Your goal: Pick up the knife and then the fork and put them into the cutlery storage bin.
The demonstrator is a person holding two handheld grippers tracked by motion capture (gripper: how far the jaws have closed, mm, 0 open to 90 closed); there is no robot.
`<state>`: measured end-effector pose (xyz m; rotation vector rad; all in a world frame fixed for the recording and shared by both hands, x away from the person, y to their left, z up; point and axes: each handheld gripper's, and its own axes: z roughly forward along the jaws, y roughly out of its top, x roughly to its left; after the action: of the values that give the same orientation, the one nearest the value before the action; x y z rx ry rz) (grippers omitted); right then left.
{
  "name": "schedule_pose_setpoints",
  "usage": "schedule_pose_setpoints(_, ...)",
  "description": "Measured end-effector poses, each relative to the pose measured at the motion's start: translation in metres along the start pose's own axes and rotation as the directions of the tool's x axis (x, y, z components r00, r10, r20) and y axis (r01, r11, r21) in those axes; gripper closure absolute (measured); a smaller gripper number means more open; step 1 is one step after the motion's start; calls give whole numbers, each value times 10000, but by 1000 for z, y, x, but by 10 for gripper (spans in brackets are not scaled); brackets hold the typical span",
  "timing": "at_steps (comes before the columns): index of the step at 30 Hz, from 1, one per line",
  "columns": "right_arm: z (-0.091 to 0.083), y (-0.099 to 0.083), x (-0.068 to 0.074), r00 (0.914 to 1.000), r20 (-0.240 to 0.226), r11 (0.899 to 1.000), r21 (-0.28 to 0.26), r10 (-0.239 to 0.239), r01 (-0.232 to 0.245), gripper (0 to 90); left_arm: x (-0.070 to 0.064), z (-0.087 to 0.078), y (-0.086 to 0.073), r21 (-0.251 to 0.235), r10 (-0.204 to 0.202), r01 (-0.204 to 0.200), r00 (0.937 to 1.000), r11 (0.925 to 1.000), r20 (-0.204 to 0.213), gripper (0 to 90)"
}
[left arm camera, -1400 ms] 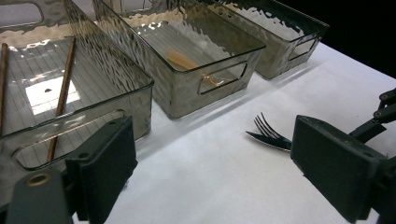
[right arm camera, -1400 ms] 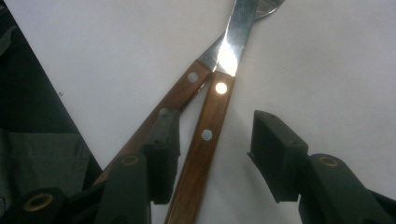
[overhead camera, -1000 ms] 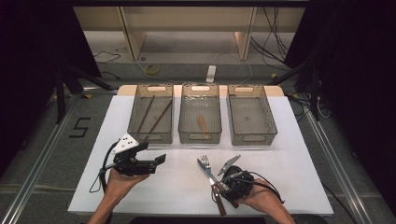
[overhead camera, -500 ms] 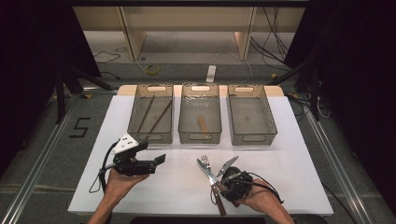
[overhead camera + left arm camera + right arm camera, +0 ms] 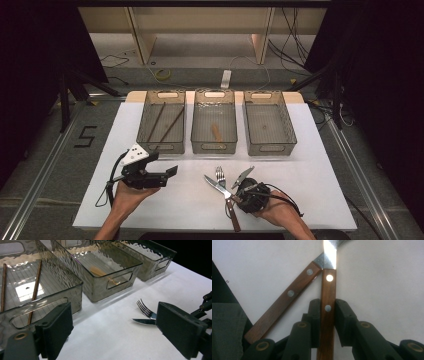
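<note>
Jaws of the right gripper [image 5: 327, 322] sit on both sides of a wooden handle [image 5: 327, 305], one pad on each flank. They look pressed onto it, but a thin gap cannot be ruled out. In the right gripper view this handle runs straight from 6 o'clock up to 12 o'clock, in line with the jaws, with two rivets showing. A second wooden handle [image 5: 287, 301] lies just beside it, slanting down toward 7 o'clock. The two meet near the shiny metal at the top.

In the high view the right gripper [image 5: 250, 192] is low on the white tabletop [image 5: 320, 165], at about 5 o'clock from the middle. The knife [image 5: 220, 187] points up toward 10 o'clock and the fork [image 5: 220, 175] points to 12 o'clock. Which of the two the jaws hold cannot be told. The right hand [image 5: 280, 212] is by far the nearer one.

The left gripper [image 5: 157, 175] is well apart, at about 7 o'clock on the tabletop, held level in the left hand [image 5: 127, 197]. Its jaws are spread wide and hold nothing. In the left gripper view the fork tines [image 5: 145, 310] lie ahead toward 2 o'clock.

Three bins stand in a row at 12 o'clock. The left bin [image 5: 162, 145] has two sticks, the middle bin [image 5: 214, 145] has one small wooden thing, and the right bin [image 5: 267, 145] looks bare. The next move is likely a straight lift.
</note>
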<state>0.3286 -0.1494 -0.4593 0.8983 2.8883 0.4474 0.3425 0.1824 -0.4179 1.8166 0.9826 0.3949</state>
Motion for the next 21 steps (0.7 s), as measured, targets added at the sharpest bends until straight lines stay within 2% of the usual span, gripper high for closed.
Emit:
schedule_pose_setpoints(12, -1, 0, -3, 9999, -151, 10000, -17, 53, -54, 766, 0, 0, 0, 13, -6, 6, 10000, 10000, 17, 136)
schedule_pose_setpoints(18, -1, 0, -4, 9999, -45, 9999, -58, -144, 144, 768, 0, 0, 0, 5, -4, 4, 10000, 10000, 5, 136)
schedule_pose_setpoints(21, -5, -1, -6, 9999, 10, 9994, -302, -153, 153, 768, 0, 0, 0, 7, -42, 42, 10000, 10000, -2, 136)
